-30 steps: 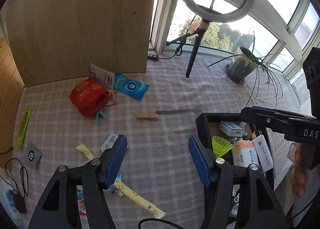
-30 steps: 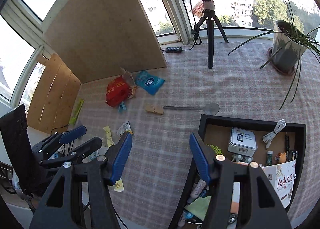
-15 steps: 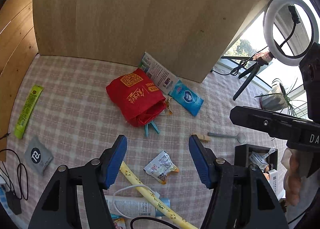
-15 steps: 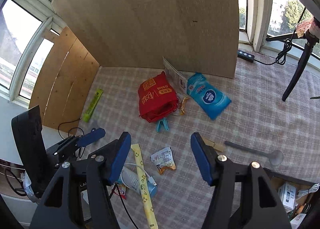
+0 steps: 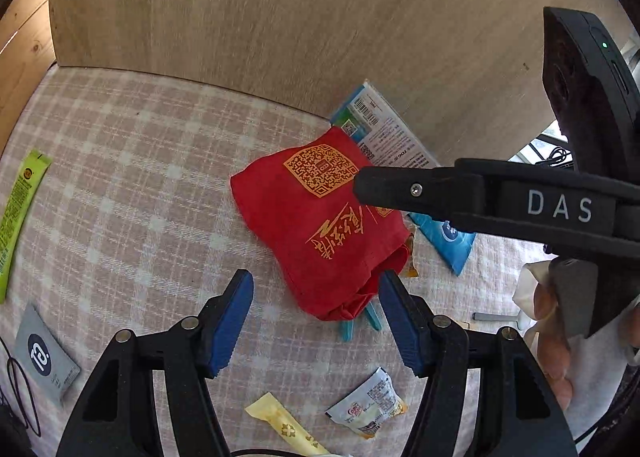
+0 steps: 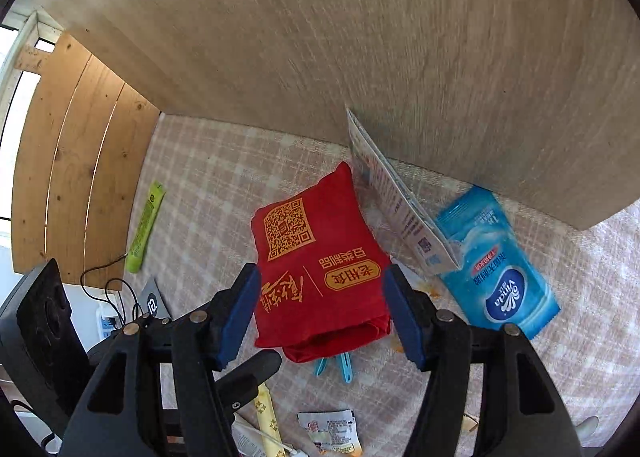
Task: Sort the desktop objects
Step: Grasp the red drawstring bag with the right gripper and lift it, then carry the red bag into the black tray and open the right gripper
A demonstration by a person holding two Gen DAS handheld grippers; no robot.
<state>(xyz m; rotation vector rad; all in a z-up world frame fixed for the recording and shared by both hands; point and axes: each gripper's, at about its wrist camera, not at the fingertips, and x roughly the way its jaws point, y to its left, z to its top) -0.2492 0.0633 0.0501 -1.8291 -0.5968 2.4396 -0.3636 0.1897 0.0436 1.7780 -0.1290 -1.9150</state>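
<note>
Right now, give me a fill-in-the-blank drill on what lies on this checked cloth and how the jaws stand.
1. The bag printed with a square code is ____.
2. The tissue pack beside it is ____.
3. The right gripper has its jaws ____ on either side of the bag.
4. Peeking from under the bag is a light-blue ____.

Missing words: red; blue; open; clip

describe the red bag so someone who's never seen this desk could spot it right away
Start at the big upright wooden board at the back of the checked tablecloth. Just in front of it lies the red bag, between the open fingers of the right gripper. Unlike the blue tissue pack beside it, it is folded red cloth with a gold QR code.
</note>
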